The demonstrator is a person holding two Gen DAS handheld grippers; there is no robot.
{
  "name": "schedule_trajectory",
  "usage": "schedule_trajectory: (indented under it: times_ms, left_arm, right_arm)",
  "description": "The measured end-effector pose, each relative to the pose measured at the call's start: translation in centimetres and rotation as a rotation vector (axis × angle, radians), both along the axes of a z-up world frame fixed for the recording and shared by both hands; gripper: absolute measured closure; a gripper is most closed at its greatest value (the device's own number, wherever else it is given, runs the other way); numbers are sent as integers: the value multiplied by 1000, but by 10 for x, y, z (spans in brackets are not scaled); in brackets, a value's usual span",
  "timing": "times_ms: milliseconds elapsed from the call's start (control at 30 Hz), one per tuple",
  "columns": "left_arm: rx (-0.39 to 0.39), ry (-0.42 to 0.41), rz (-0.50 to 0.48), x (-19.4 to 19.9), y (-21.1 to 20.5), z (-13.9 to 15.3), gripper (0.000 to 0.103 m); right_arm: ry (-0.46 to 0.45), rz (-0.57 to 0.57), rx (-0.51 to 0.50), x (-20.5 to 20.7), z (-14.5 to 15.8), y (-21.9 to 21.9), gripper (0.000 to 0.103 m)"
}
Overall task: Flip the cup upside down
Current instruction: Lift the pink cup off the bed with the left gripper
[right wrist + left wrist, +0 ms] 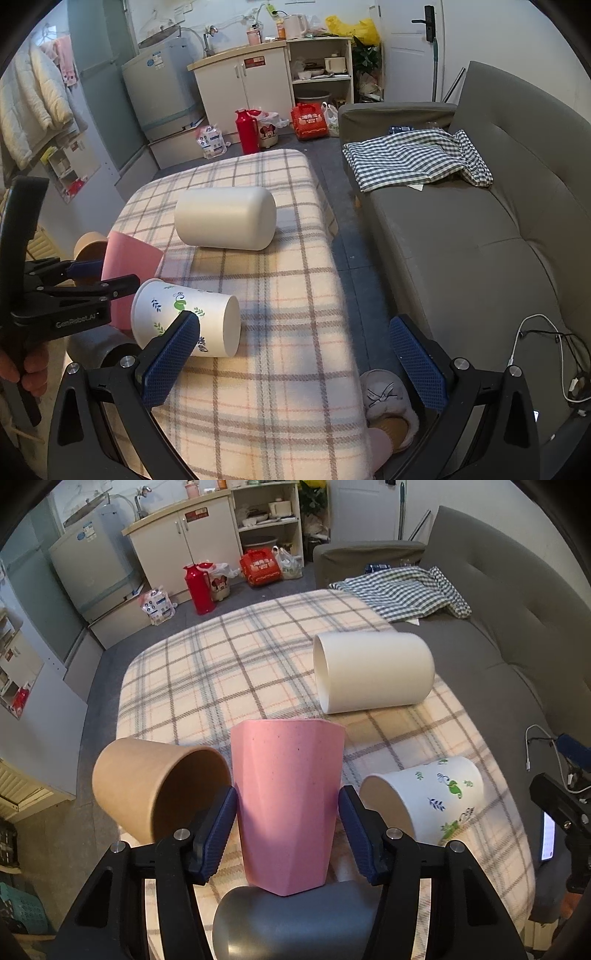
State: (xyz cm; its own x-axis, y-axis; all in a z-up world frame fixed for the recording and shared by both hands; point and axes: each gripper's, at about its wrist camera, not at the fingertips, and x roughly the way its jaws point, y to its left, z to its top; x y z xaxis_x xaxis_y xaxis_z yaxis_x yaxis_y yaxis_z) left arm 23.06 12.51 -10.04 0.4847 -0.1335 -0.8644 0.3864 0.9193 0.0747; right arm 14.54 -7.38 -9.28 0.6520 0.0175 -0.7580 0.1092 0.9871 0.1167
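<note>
Brown first: at our far left a kraft paper cup (155, 786) lies on its side on the plaid blanket (229, 657), its mouth turned toward the left gripper (288, 830). Next comes the pink faceted cup (290, 801), standing wide end up between our left gripper's blue pads (218, 834). The pads sit against its two flanks about halfway up the wall, so we hold it clamped, and its narrow base hangs just above a grey cup (295, 923) lying below. To its right a leaf-printed paper cup (428, 797) lies on its side, and beyond it a large white cup (373, 672) also lies sideways. Our right gripper (295, 354) hovers with jaws spread wide and nothing between them; its left pad overlaps the printed cup in the right wrist view. A grey sofa (480, 240) stands furthest right.
</note>
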Motion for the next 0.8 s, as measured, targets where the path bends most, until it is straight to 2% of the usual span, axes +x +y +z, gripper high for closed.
schedule_trajectory:
  times_ms: [233, 433, 633, 800]
  left_arm:
    - [-33, -35, 3, -6, 1, 23, 45]
    - [-66, -81, -5, -20, -1, 55, 45]
    - [-93, -119, -3, -54, 0, 90, 45]
    - [-114, -142, 3, -97, 7, 111, 45]
  right_arm:
    - [-21, -7, -3, -7, 11, 1, 0]
    - [-56, -5, -10, -17, 29, 3, 0]
    - [-105, -5, -5, -36, 53, 6, 0]
    - [-158, 4, -10, -63, 74, 14, 0]
